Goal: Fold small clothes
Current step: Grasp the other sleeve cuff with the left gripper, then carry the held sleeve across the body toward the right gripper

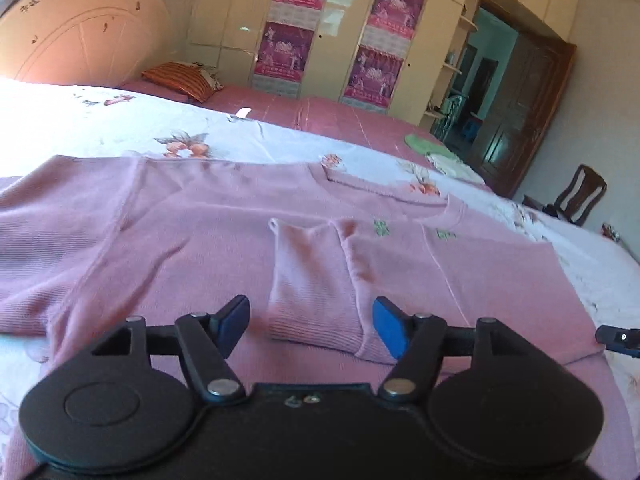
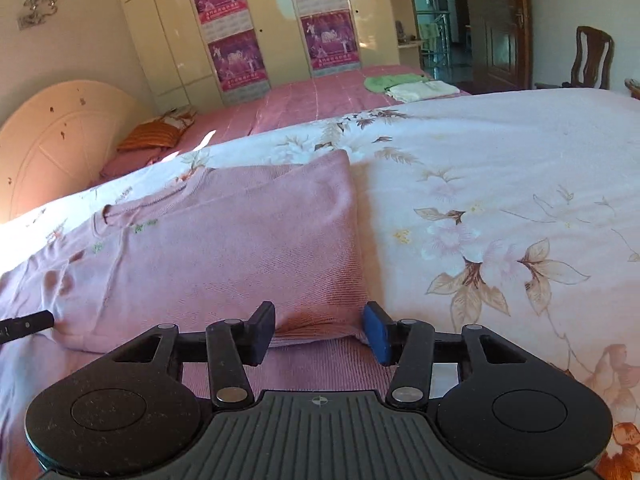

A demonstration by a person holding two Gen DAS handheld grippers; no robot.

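The left gripper (image 1: 310,328) stands with its jaws well apart over the pink sweater (image 1: 224,224), the folded-in sleeve cuff (image 1: 316,320) lying between the blue pads (image 1: 390,332) without being pinched. The right gripper (image 2: 320,332) is likewise parted, straddling the sweater's folded right edge (image 2: 352,240) near the hem, pads clear of the cloth. The sweater lies flat on the floral bedspread (image 2: 500,184), which is bare to the right of the fold. Farther off sit folded clothes (image 2: 408,86) and a wardrobe (image 2: 256,24).
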